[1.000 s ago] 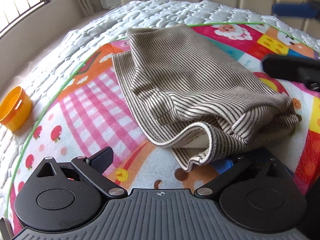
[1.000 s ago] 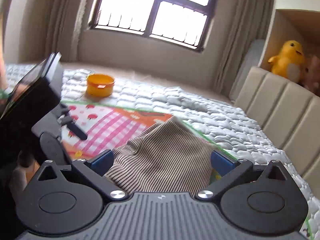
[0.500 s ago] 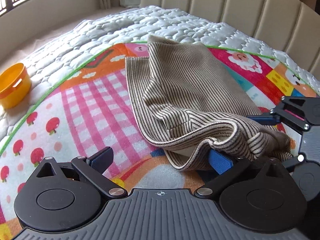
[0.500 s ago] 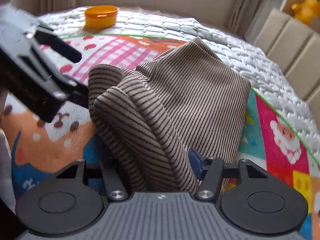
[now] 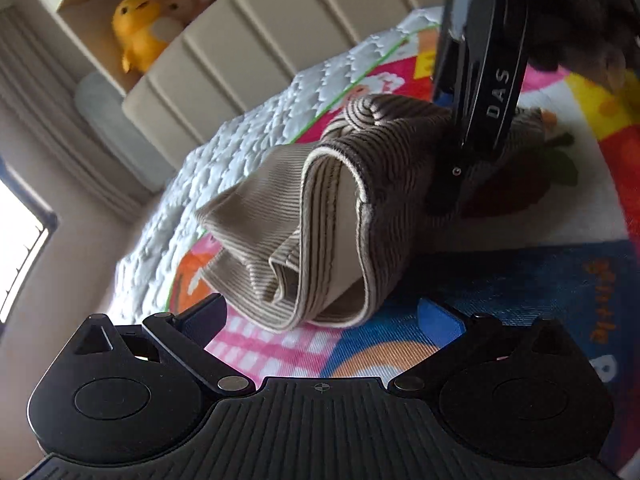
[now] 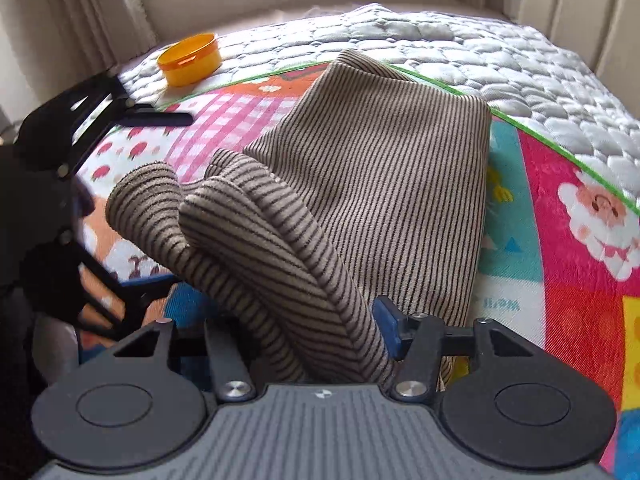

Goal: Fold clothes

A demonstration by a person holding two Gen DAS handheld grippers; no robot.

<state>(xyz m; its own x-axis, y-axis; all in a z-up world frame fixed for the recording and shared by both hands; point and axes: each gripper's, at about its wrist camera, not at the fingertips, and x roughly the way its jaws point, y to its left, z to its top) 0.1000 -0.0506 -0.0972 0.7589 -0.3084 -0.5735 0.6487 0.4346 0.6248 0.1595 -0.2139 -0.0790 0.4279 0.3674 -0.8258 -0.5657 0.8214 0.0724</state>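
A brown striped garment [image 6: 384, 184] lies partly folded on a colourful play mat [image 6: 560, 272] on the bed. My right gripper [image 6: 304, 320] is shut on a bunched fold of the garment, which rises between its fingers. In the left wrist view the garment [image 5: 328, 216] is lifted into a loose roll, with the right gripper's body [image 5: 488, 92] on its far side. My left gripper [image 5: 320, 312] is open and empty, just in front of the garment's near hem. It also shows at the left of the right wrist view [image 6: 80, 128].
An orange round container [image 6: 190, 58] sits on the white quilted bedspread [image 6: 480, 52] beyond the mat. A padded beige headboard [image 5: 256, 44] and a shelf with a yellow plush duck [image 5: 138, 24] stand behind the bed. A window is at the left.
My right gripper closed on the garment's edge and lifted it. My left gripper has swung round to face the headboard and let the cloth slip out from between its fingers.
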